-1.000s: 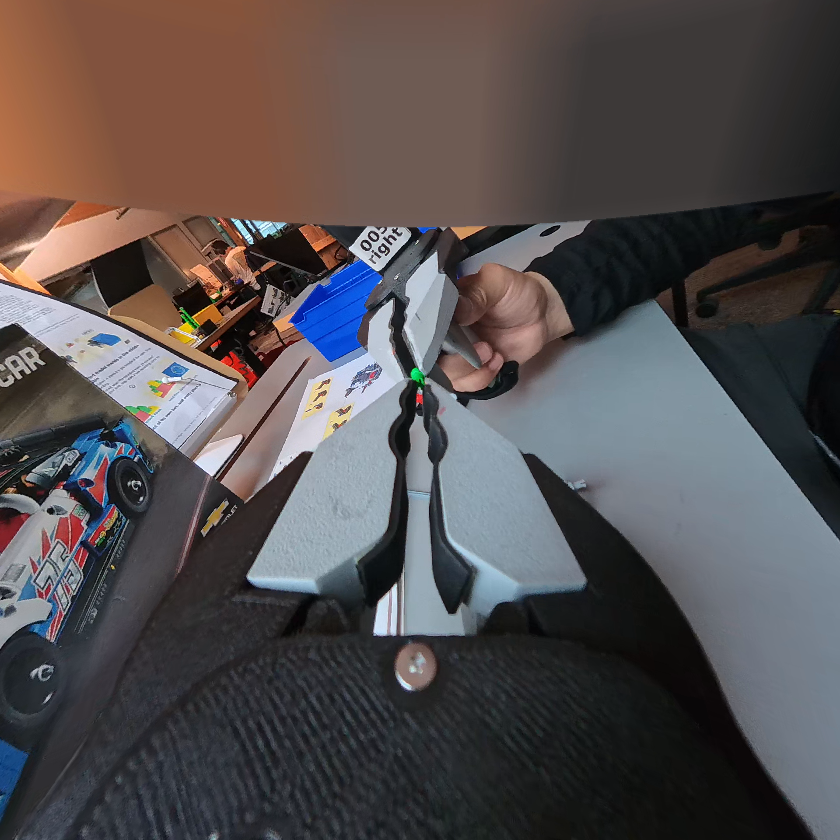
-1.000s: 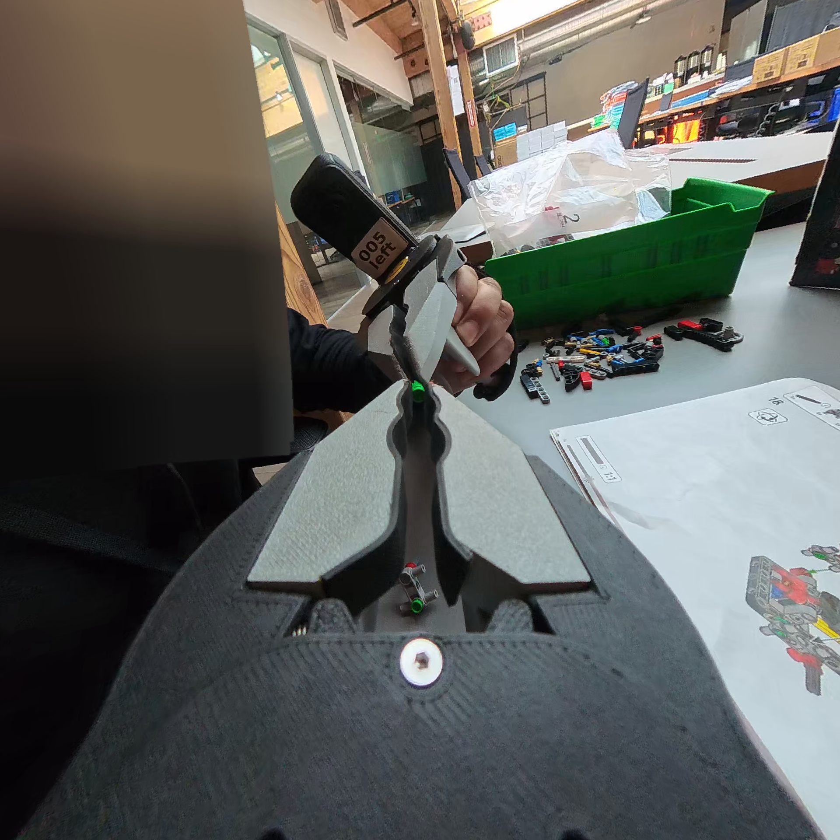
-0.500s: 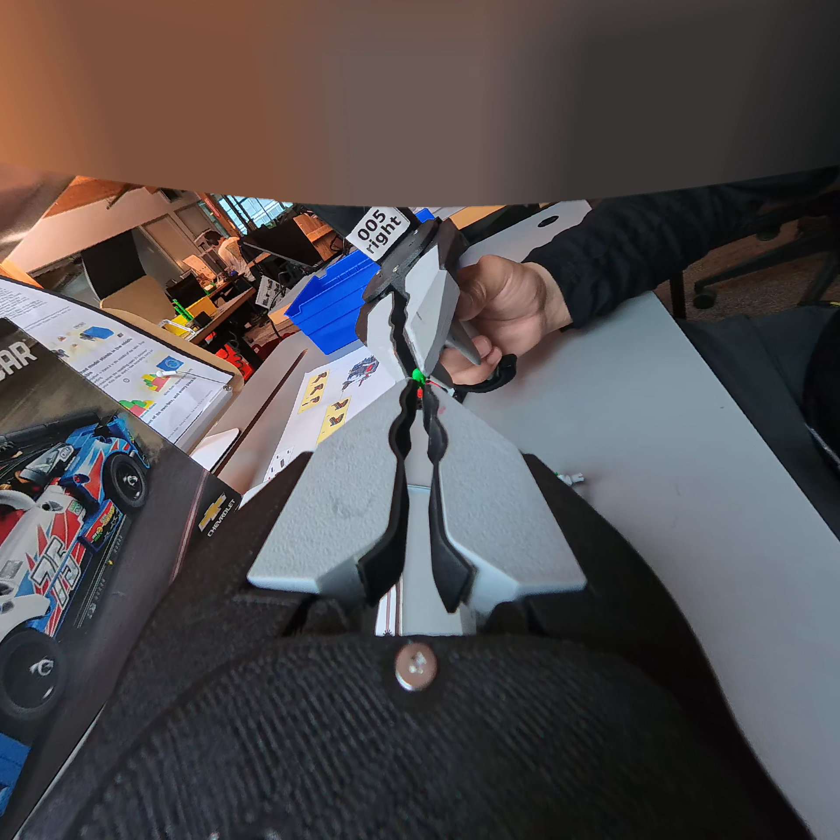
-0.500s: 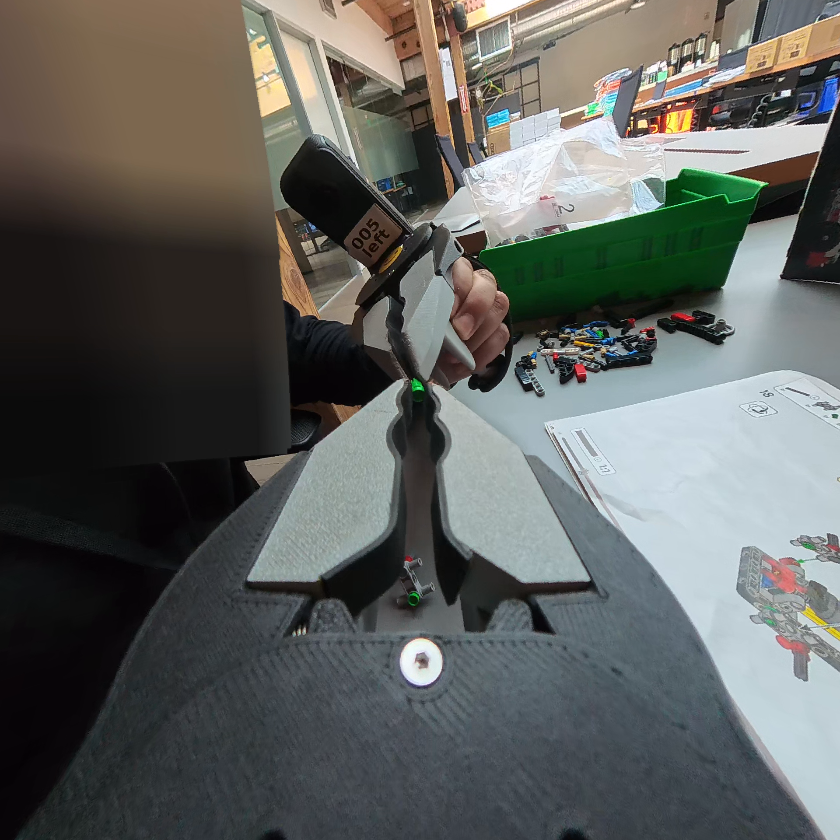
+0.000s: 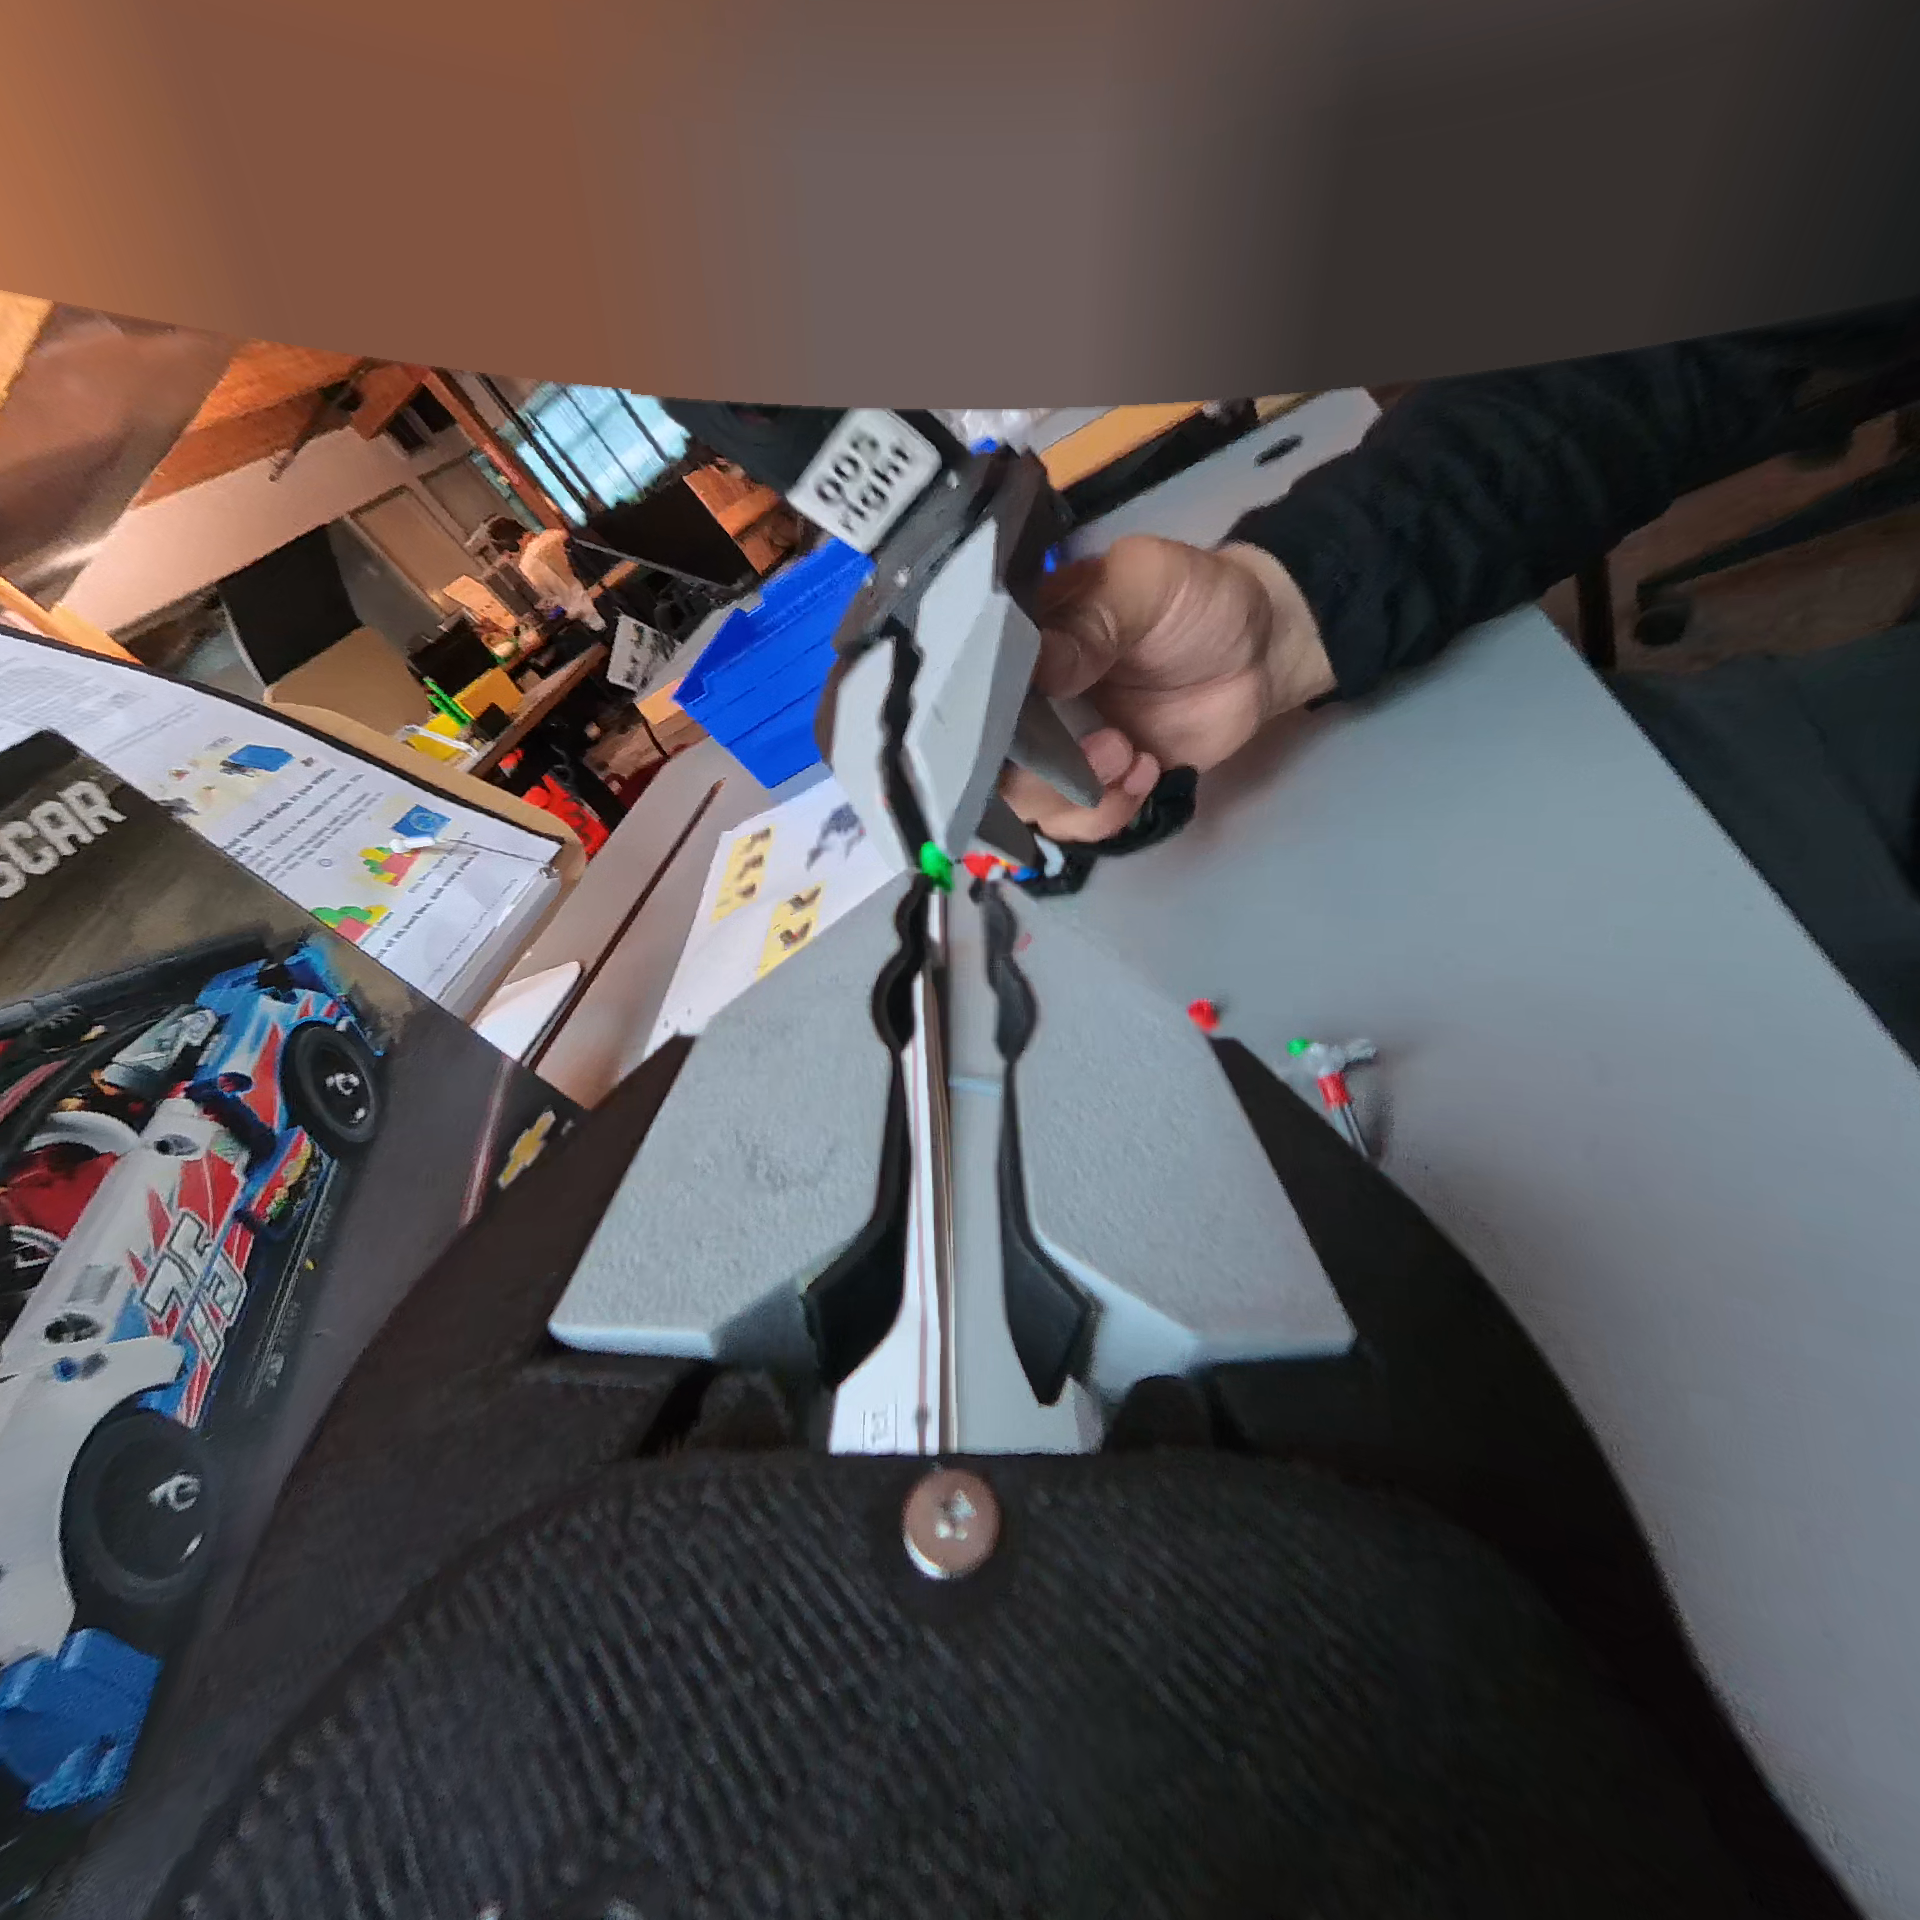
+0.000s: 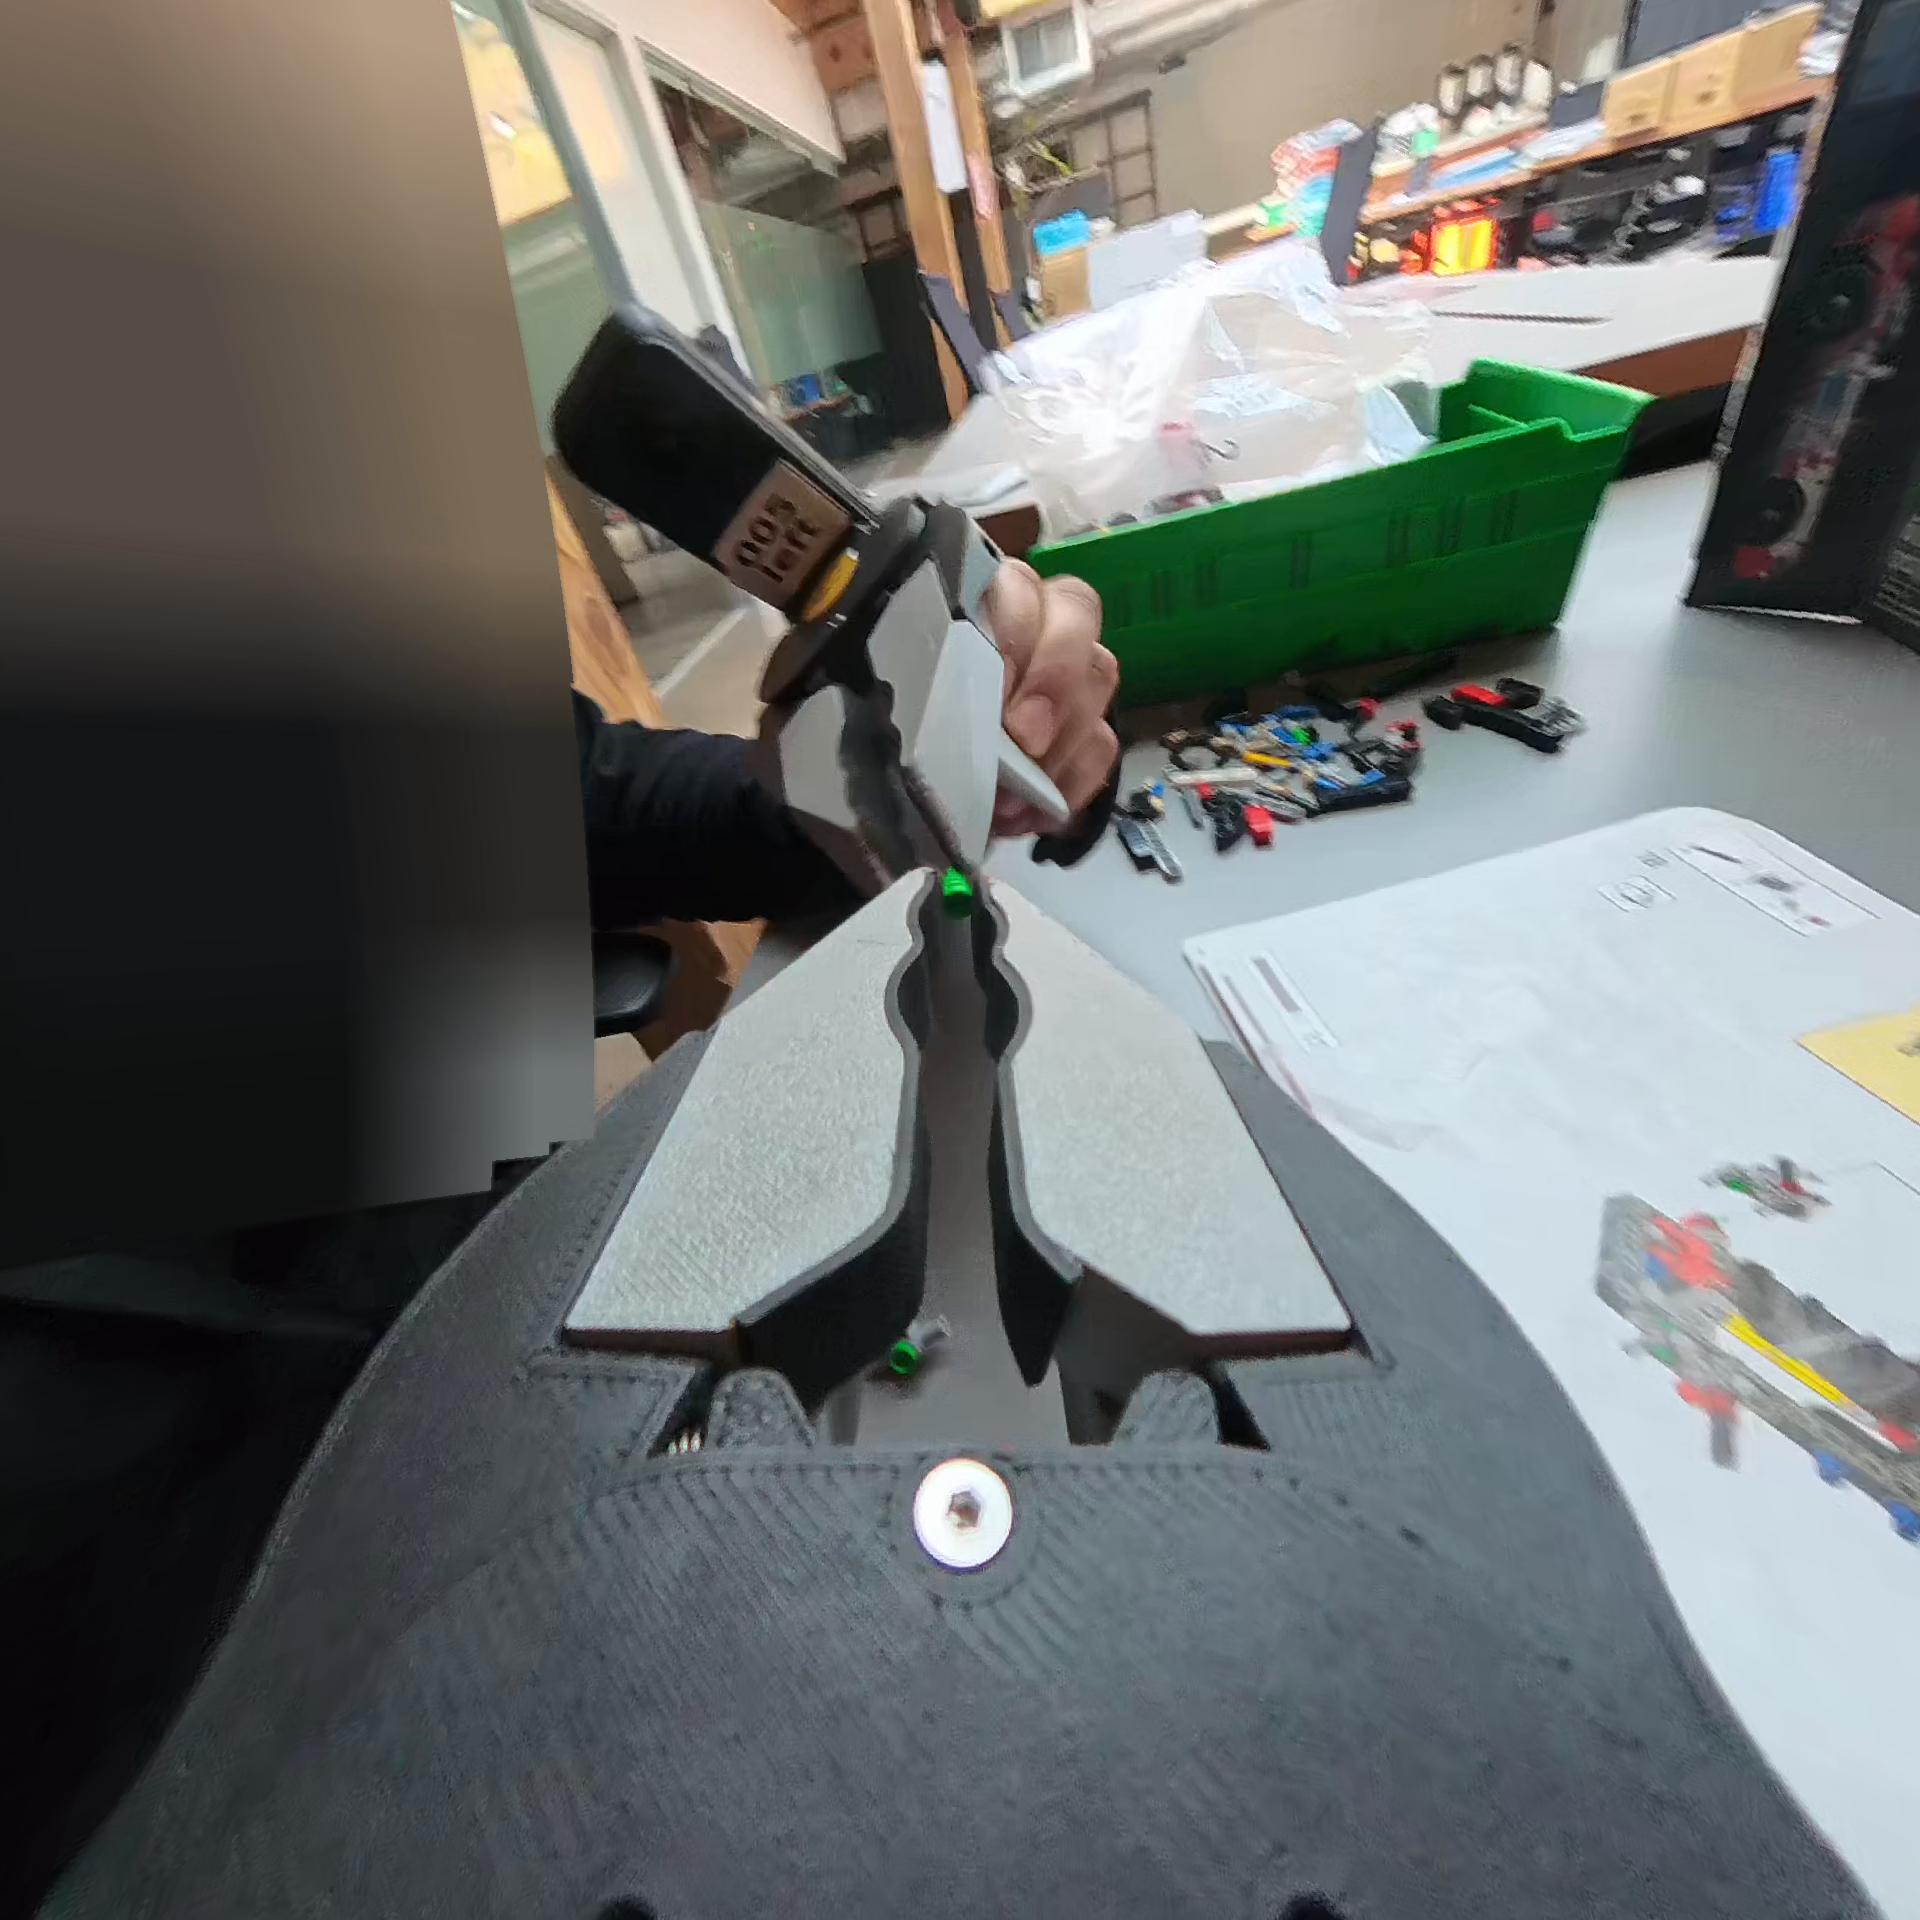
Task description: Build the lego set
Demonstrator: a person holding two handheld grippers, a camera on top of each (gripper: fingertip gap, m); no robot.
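We are looking along our right gripper [image 6: 951, 914], whose tips are nearly closed beside a small green pin [image 6: 954, 891]. Just beyond them the left gripper [image 6: 935, 842] is tilting down to meet that pin, gripped by a hand [image 6: 1055, 707]. Right of the fingers an instruction booklet [image 6: 1538, 1049] is lying open; farther ahead loose pieces [image 6: 1288, 758] are lying before a green bin [image 6: 1340, 566].
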